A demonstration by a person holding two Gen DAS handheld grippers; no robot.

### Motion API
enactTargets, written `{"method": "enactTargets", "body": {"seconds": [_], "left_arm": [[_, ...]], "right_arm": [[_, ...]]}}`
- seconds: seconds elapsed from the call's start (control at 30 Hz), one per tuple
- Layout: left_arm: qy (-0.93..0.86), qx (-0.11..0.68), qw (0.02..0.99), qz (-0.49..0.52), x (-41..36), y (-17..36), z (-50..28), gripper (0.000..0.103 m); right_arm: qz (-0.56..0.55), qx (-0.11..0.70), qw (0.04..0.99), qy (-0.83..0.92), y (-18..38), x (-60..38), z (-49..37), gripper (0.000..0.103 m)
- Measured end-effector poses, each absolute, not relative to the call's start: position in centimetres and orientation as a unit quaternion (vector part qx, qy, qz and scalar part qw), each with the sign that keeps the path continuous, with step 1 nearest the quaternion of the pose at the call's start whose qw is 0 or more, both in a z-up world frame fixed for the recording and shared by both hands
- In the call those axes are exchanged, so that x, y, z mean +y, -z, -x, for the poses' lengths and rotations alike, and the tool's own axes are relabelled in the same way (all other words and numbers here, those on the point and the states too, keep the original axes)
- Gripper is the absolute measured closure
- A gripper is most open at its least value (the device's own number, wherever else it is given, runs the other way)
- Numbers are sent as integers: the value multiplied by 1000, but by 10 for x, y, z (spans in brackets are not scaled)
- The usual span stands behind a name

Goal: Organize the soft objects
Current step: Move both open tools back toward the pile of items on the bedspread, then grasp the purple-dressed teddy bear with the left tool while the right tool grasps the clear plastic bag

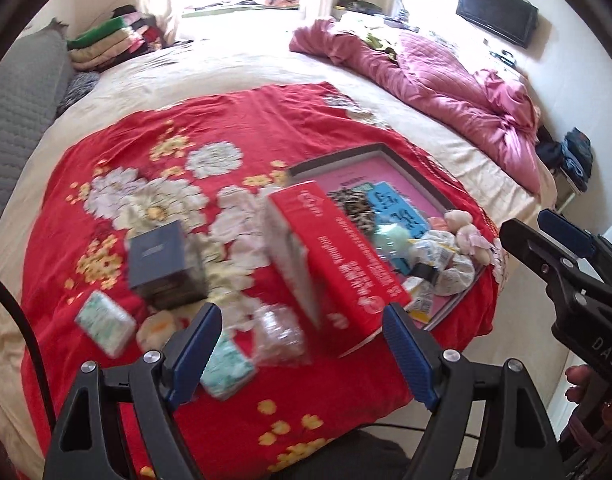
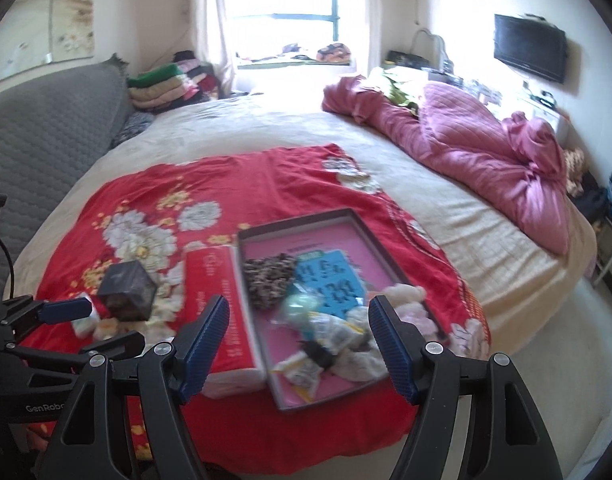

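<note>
A shallow grey tray with a pink floor (image 2: 346, 236) (image 1: 390, 164) lies on the red flowered blanket (image 2: 242, 176) (image 1: 234, 120). It holds a leopard-print cloth (image 2: 268, 280), a blue card (image 2: 332, 280), a mint ball (image 2: 300, 306), a small plush bear (image 1: 466, 226) and crumpled wrappers (image 2: 338, 340). A long red and white box (image 1: 338, 256) (image 2: 222, 304) stands beside the tray's left edge. My left gripper (image 1: 302, 328) is open above the near packets, holding nothing. My right gripper (image 2: 300, 328) is open above the tray's near end, also empty.
A dark cube box (image 1: 166, 264) (image 2: 128, 290), green-white tissue packs (image 1: 106, 320) and a clear packet (image 1: 280, 332) lie left of the red box. A crumpled pink quilt (image 2: 486, 148) covers the bed's right side. Folded clothes (image 2: 166, 84) sit by the grey headboard (image 2: 46, 132).
</note>
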State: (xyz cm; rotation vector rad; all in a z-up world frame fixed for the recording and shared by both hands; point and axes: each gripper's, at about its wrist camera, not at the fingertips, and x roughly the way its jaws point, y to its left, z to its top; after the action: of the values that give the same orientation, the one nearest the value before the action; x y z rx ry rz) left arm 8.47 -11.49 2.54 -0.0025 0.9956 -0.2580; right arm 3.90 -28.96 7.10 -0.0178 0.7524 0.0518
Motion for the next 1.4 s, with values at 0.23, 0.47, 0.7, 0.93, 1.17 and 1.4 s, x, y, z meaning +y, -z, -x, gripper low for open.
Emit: {"method": "enactTargets", "body": {"seconds": [0.23, 0.47, 0.7, 0.93, 1.17, 1.4], "left_arm": [[85, 477, 874, 23, -58, -28, -76, 21], [39, 484, 873, 45, 6, -21, -69, 21], [7, 501, 862, 74, 50, 2, -61, 21], [6, 523, 848, 79, 54, 31, -58, 21], [17, 545, 834, 83, 42, 62, -73, 21], [24, 564, 820, 96, 40, 90, -97, 21]], "right_arm": [[27, 371, 926, -70, -71, -242, -41, 29], [48, 380, 917, -108, -62, -201, -40, 29], [70, 404, 903, -130, -37, -170, -41, 29], [86, 430, 889, -134, -6, -148, -41, 29], [110, 456, 877, -100, 29, -132, -50, 29], [106, 495, 859, -80, 58, -119, -71, 29]]}}
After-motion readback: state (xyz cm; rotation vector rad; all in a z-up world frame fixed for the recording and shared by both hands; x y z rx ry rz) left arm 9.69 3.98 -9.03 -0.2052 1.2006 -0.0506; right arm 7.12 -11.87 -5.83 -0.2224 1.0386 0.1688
